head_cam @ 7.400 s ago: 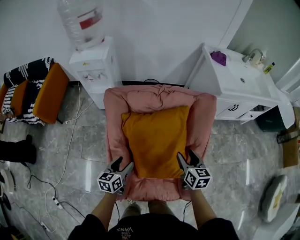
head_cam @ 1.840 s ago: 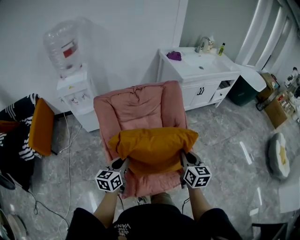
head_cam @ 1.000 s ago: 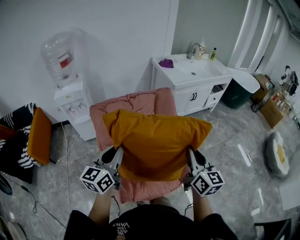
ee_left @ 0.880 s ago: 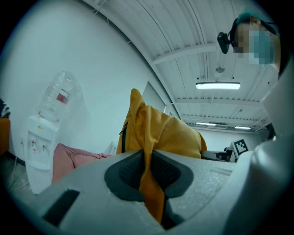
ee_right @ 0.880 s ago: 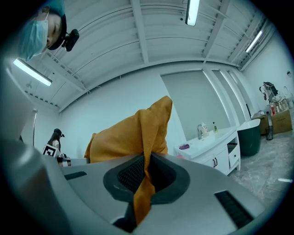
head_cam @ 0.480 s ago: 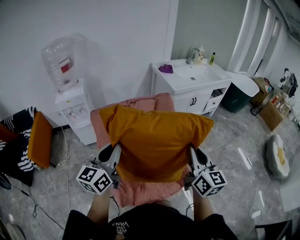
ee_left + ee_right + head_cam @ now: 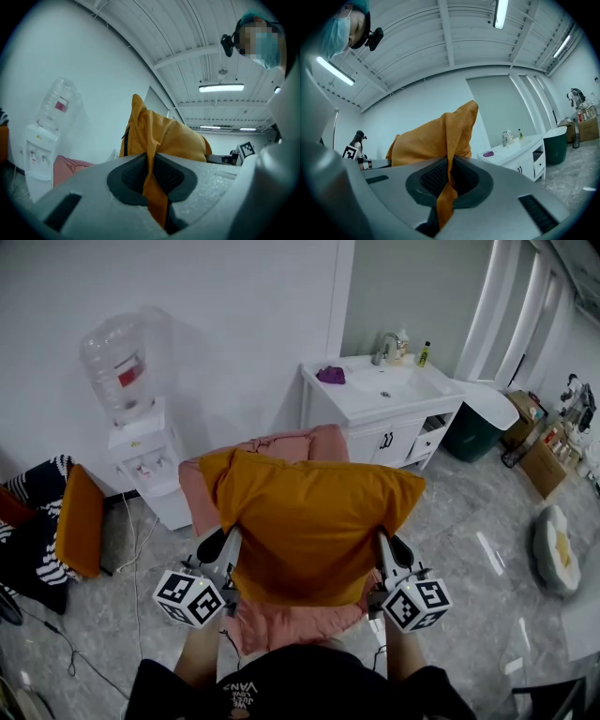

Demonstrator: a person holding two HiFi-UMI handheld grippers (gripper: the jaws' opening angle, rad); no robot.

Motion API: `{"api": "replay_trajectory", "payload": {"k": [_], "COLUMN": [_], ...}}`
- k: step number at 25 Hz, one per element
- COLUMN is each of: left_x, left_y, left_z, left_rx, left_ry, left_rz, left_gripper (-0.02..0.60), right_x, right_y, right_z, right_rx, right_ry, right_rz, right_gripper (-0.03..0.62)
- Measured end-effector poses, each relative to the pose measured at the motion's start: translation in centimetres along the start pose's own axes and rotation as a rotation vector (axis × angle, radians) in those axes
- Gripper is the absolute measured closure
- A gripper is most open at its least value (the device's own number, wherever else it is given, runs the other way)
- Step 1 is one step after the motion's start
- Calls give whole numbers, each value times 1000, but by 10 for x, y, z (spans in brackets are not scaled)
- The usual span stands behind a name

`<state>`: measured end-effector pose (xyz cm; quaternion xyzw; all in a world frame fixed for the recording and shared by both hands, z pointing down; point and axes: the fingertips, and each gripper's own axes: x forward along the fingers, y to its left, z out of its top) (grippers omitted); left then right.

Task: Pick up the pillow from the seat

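Where the pillow (image 7: 314,521) hangs: above the armchair (image 7: 281,622), clear of its seat, upright and spread wide, hiding most of the backrest in the head view.
Pillow fabric: mustard orange, top corners pointing outward, with a dark zip (image 7: 125,136) down one edge in the left gripper view.
Left tool (image 7: 220,545): clenched on the pillow's lower left edge, with cloth pinched between its dark pads (image 7: 133,177).
Right tool (image 7: 389,545): clenched on the pillow's lower right edge, a fold of cloth caught between its jaws.
Armchair: pink and padded, its seat front showing below the pillow.
Water dispenser (image 7: 141,451): just beside the armchair on the left tool's side, against the wall.
Counter (image 7: 356,401): white, with a sink and tap, behind the armchair on the right tool's side; a purple cloth (image 7: 330,375) lies on it.
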<state>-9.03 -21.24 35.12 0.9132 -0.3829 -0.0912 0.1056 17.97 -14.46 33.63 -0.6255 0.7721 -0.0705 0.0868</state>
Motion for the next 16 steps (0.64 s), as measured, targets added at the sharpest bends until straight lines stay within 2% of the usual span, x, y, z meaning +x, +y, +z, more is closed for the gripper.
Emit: {"api": "replay_trajectory", "payload": {"k": [16], "left_x": [20], "left_y": [-3], "left_z": [-7], "left_rx": [-5], "left_ry": [20], "left_rz": [11], "left_gripper": [537], "right_x": [6], "right_y": [-21], "right_z": [-5], "right_rx": [17], "right_ry": [19], "right_rz": [-9], "right_gripper": [580]}}
